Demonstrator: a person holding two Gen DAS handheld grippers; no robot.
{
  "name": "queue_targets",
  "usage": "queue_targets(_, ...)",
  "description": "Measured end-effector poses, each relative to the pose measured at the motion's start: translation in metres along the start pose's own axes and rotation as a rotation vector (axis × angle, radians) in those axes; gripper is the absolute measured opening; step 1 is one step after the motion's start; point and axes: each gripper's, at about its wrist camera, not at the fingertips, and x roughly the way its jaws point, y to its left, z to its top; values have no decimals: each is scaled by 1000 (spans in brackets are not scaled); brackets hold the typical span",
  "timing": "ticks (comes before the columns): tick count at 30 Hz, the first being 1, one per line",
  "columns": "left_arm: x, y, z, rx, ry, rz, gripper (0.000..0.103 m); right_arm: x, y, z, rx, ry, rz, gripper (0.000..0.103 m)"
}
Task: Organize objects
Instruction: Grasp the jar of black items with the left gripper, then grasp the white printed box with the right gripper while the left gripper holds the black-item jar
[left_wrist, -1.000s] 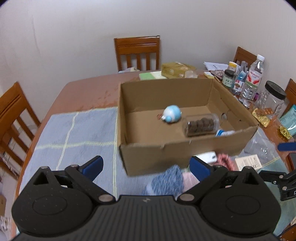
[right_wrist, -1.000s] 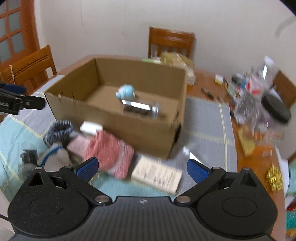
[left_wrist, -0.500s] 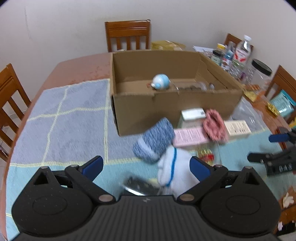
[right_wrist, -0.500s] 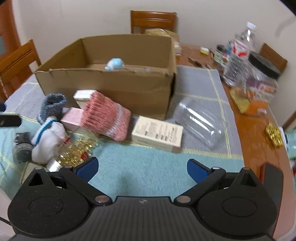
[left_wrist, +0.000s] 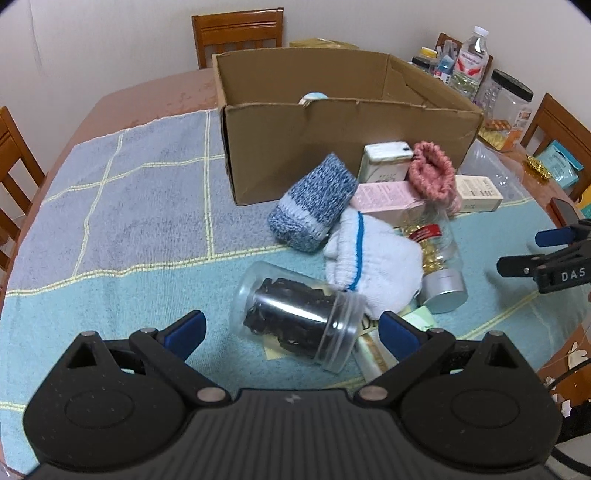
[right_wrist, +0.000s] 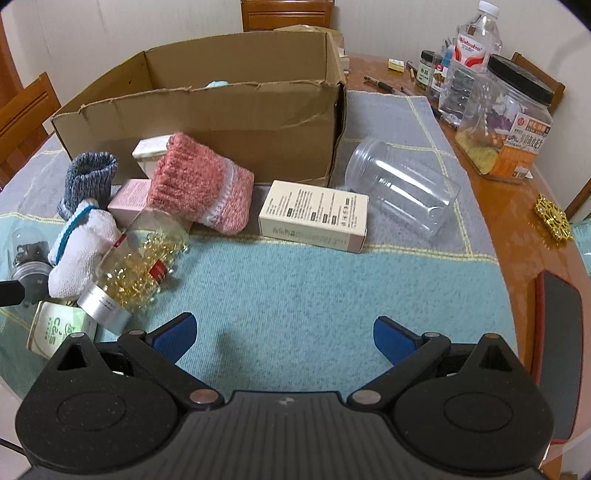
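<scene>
An open cardboard box (left_wrist: 332, 140) (right_wrist: 221, 122) stands on the cloth, a pale blue toy (left_wrist: 312, 97) inside. In front lie a blue-grey sock (left_wrist: 314, 203), a white glove (left_wrist: 373, 262), a pink knit sock (right_wrist: 201, 184), a jar of golden capsules (right_wrist: 140, 266), a beige carton (right_wrist: 314, 216) and small boxes. A clear jar of dark pieces (left_wrist: 295, 321) lies just ahead of my left gripper (left_wrist: 291, 328), which is open and empty. My right gripper (right_wrist: 282, 334) is open and empty over bare teal cloth; it shows in the left wrist view (left_wrist: 532, 254).
An empty clear jar (right_wrist: 402, 188) lies right of the box. Bottles and a black-lidded jar (right_wrist: 506, 118) crowd the table's right side. A gold ornament (right_wrist: 552, 218) and a dark phone (right_wrist: 557, 347) lie near the right edge. Wooden chairs surround the table.
Both grippers have pulled back from above the box and dropped low towards the table's front. The pile of loose objects is now in front of them.
</scene>
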Motion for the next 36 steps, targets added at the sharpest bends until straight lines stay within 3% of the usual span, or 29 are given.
queue_targets(6,10,9,2,7,-8,11,100,1,-6,3,60,9,18,103)
queue_targets(11,14,19,6,-19,-22,60,100,1,-10,2,71,7,-4,103)
queue_targets(15,18,21,8,-16,-20,55,100,5,-16,7,92,-2,-32,103)
queue_targets(27,25,21,14,-39,-8,50,100,28,-33,49,148,-47,-63,103)
queue_targets(36,31,19,16,-63,14,63,100,56,-29,71,150,-27,-64,103)
